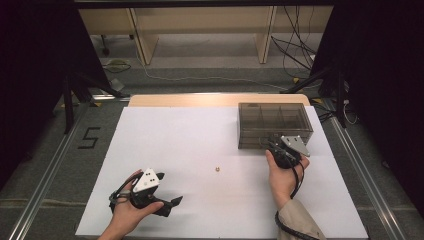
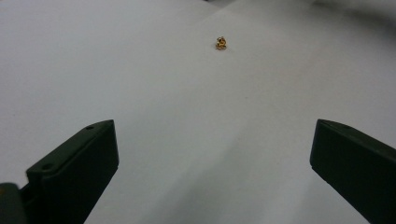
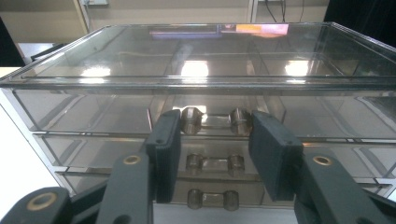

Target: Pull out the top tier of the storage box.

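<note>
Right gripper view: right tongs (image 3: 215,140) clamp the level, crosswise top drawer handle (image 3: 215,119).

Left gripper (image 2: 212,158) open, right gripper (image 3: 215,140) half-closed.

A white board (image 1: 165,140) covers most of the table. A drawer box (image 1: 274,124) stands on its far right part, its front facing the near edge. A small metal piece (image 1: 217,169) lies alone near the middle of the board, to the near left of the box. The left gripper (image 1: 172,204) rests on the near left part, pointing right towards the piece. The right gripper (image 1: 272,143) sits at the box front, its jaws either side of the top drawer handle (image 3: 215,119), perhaps touching it.
</note>
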Motion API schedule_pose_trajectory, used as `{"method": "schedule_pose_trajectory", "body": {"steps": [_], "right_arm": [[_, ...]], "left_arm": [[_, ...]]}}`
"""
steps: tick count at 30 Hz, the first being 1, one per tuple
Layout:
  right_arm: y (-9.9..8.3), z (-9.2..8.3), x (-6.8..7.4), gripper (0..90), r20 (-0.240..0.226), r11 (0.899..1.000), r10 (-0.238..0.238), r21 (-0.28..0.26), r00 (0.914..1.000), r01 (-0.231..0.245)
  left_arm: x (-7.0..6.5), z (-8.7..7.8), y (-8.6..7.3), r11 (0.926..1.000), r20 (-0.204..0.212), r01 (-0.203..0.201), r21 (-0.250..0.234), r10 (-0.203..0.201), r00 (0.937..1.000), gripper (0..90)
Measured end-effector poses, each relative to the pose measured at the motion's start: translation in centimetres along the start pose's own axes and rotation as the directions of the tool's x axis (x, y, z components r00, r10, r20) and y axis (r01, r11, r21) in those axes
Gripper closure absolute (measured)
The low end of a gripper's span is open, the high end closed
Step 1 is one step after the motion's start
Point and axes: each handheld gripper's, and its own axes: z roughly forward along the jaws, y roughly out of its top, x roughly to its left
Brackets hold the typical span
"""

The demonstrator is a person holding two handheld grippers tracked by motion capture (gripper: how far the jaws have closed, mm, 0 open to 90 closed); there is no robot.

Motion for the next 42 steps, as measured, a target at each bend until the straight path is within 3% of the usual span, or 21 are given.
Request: {"method": "schedule_pose_trajectory", "body": {"steps": [42], "right_arm": [[0.28,-0.38,-0.22,55.5,-0.018,1.000,-0.001,0.028,0.9998,0.002]], "left_arm": [[0.02,-0.12,-0.06,1.0000,-0.004,0.002,-0.003,-0.002,1.0000,1.1]]}}
